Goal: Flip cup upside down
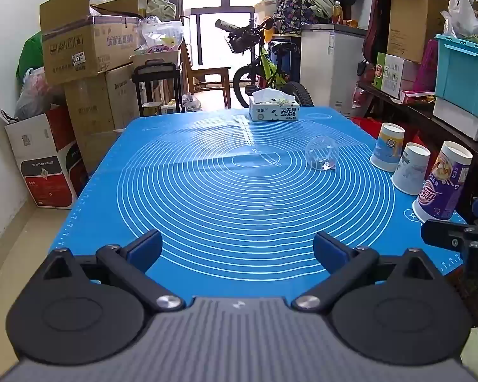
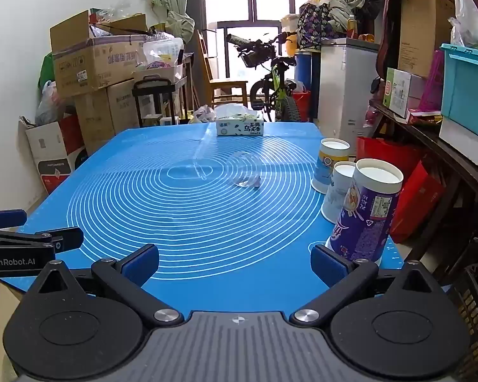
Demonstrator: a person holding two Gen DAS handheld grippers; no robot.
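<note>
The clear, see-through plastic cup (image 1: 321, 153) lies on its side on the blue silicone mat with white concentric rings (image 1: 207, 210) that covers the worktop, a little right of the mat's middle and nearer the far edge. In the left wrist view its wide mouth faces the camera, with the base end resting toward the near right.

The left tool (image 1: 237, 248) hangs over the near edge of the mat with its blue-padded fingers spread wide and nothing between them — the cup sits well ahead of it and somewhat to the right. The right tool (image 2: 235, 262) is likewise spread wide and empty over the near edge; the clear cup (image 2: 244, 170) lies well ahead of it, almost straight on.

Along the right edge of the mat stand three upside-down paper cups in a row: a purple printed one (image 2: 365, 210) nearest, just beside the right tool's right finger, then a pale blue-and-white one (image 2: 336, 191), then a blue-and-yellow one (image 2: 329, 165) farthest. A white tissue box with green print (image 1: 274, 106) sits at the far edge of the mat.
</note>
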